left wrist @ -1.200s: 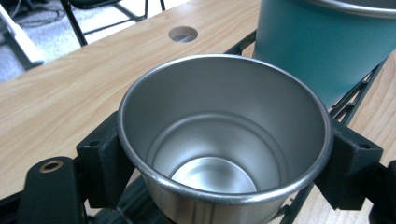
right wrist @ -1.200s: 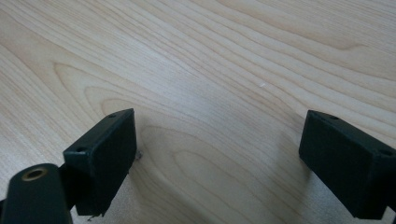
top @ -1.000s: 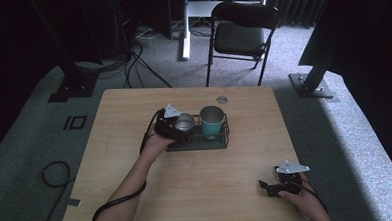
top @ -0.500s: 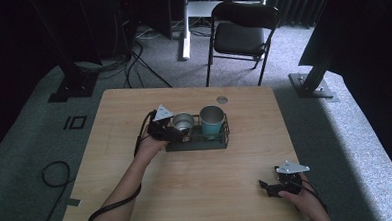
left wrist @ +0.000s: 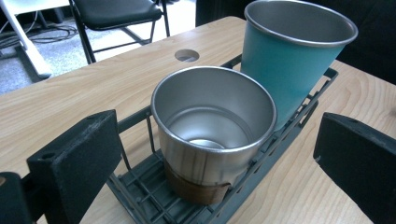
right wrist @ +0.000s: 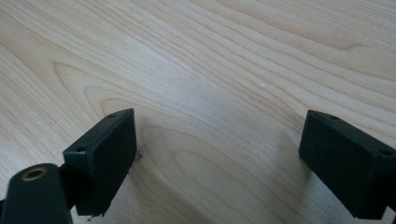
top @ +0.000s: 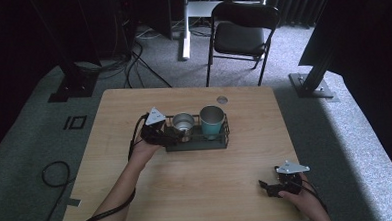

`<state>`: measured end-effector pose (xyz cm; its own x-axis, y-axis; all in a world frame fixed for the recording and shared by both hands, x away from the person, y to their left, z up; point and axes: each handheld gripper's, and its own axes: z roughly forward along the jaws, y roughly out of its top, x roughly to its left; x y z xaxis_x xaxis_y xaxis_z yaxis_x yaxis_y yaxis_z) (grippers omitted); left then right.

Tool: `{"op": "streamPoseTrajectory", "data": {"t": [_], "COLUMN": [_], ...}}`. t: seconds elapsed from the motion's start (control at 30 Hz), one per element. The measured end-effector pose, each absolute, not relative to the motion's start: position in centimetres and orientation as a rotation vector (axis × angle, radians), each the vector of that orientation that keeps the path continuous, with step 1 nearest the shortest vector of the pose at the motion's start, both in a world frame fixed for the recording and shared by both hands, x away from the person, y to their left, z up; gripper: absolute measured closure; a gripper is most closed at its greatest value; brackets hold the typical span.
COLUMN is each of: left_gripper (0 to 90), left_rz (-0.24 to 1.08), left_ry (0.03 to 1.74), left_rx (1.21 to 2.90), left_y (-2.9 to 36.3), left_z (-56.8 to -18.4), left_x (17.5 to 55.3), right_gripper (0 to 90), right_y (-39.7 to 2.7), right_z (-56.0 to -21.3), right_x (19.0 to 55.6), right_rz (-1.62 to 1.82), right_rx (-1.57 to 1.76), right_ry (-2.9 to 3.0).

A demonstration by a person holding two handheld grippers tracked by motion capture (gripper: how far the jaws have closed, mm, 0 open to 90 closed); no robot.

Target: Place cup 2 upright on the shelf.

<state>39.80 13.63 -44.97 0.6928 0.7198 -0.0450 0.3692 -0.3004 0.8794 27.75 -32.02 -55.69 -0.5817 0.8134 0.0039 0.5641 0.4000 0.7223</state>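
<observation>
1. The steel cup [left wrist: 212,135] stands in the wire rack [left wrist: 243,198], with open tabletop on both flanks.
2. Behind the steel cup, the teal cup [left wrist: 289,60] touches it, blocking passage.
3. Rack rails hem its base.

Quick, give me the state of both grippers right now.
Left gripper: open, jaws apart on either side of the steel cup in the wire rack, not gripping it.
Right gripper: open, holding nothing, over bare table.
</observation>
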Motion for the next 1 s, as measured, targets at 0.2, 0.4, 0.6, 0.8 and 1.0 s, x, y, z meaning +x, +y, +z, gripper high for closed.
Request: {"op": "streamPoseTrajectory", "data": {"t": [0.2, 0.4, 0.6, 0.8, 1.0], "left_gripper": [1.6, 1.6, 1.6, 1.6, 1.6], "left_rz": [0.444, 0.452, 0.456, 0.450, 0.453], "left_ry": [0.852, 0.860, 0.869, 0.878, 0.888], "left_rx": [1.902, 1.904, 1.911, 1.919, 1.938], "left_y": [14.6, 15.4, 16.1, 16.9, 17.7], "left_z": [-44.8, -44.7, -44.8, -45.3, -46.0], "left_x": [39.2, 38.7, 38.2, 37.7, 37.0], "right_gripper": [10.9, 11.0, 10.9, 10.9, 10.9], "right_y": [-32.0, -32.0, -32.0, -32.0, -32.0], "right_z": [-55.7, -55.7, -55.7, -55.7, -55.7], "right_x": [27.7, 27.7, 27.7, 27.7, 27.7], "right_rz": [0.990, 0.990, 0.990, 0.990, 0.990], "right_rx": [1.192, 1.192, 1.192, 1.192, 1.192], "right_ry": [2.313, 2.312, 2.312, 2.312, 2.312]}}
